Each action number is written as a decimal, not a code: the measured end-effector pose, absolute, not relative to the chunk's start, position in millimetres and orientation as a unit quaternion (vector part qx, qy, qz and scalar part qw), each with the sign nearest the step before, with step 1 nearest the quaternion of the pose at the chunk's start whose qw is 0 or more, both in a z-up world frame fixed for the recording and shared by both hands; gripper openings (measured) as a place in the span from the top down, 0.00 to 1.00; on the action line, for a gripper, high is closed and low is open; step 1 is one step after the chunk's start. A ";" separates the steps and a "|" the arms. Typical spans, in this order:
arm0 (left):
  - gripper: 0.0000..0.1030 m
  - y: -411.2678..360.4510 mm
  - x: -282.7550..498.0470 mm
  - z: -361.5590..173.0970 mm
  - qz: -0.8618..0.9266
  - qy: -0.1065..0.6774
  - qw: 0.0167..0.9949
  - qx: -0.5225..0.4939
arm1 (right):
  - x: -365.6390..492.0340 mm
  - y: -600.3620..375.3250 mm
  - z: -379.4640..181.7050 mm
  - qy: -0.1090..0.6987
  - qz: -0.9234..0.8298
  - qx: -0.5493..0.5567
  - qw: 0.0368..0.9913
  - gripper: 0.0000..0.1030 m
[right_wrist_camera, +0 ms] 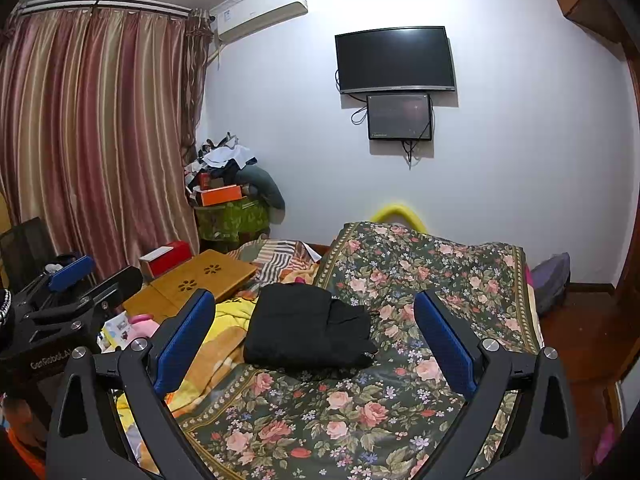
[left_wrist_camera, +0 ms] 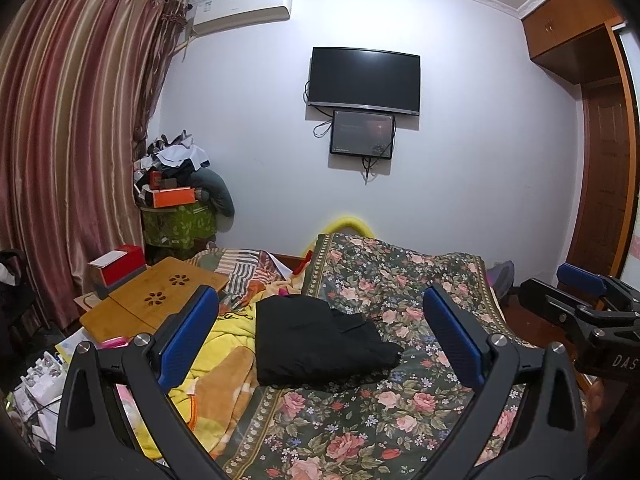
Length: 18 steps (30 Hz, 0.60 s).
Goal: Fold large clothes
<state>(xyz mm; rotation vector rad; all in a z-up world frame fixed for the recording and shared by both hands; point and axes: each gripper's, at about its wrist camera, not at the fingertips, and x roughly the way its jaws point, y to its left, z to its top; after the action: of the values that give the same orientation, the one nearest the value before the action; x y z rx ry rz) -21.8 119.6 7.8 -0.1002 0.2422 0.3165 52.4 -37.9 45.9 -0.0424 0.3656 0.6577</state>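
A black garment (left_wrist_camera: 320, 340) lies folded into a compact bundle on the floral quilt (left_wrist_camera: 400, 288) of the bed; it also shows in the right wrist view (right_wrist_camera: 308, 326). My left gripper (left_wrist_camera: 320, 332) is open and empty, held above the bed short of the garment. My right gripper (right_wrist_camera: 314, 328) is open and empty too, held at about the same height. Each gripper shows at the edge of the other's view: the right one (left_wrist_camera: 580, 292) and the left one (right_wrist_camera: 72, 276).
A yellow and orange blanket (left_wrist_camera: 224, 360) lies left of the quilt. A wooden lap table (left_wrist_camera: 156, 300) with a red box (left_wrist_camera: 118, 264) sits further left. Clutter piles (left_wrist_camera: 180, 184) stand by the curtain (left_wrist_camera: 68, 140). A TV (left_wrist_camera: 364, 80) hangs on the wall. A wardrobe (left_wrist_camera: 600, 120) is right.
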 end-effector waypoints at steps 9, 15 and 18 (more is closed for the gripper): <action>0.01 118.5 -21.1 7.6 0.160 0.121 0.978 -0.052 | 54.4 -39.7 40.8 0.181 0.317 -0.026 0.931 0.04; 0.00 116.8 -17.4 8.3 0.155 0.123 0.979 -0.050 | 58.5 -40.3 39.1 0.185 0.316 -0.023 0.930 0.04; 0.00 115.6 -16.4 8.8 0.156 0.123 0.979 -0.049 | 60.6 -40.3 37.8 0.189 0.317 -0.022 0.929 0.04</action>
<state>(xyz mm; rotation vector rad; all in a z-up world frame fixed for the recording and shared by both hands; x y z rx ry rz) -16.4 115.6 8.8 -0.0984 0.2478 0.3149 60.6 -40.3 37.8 -0.0457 0.3865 0.6489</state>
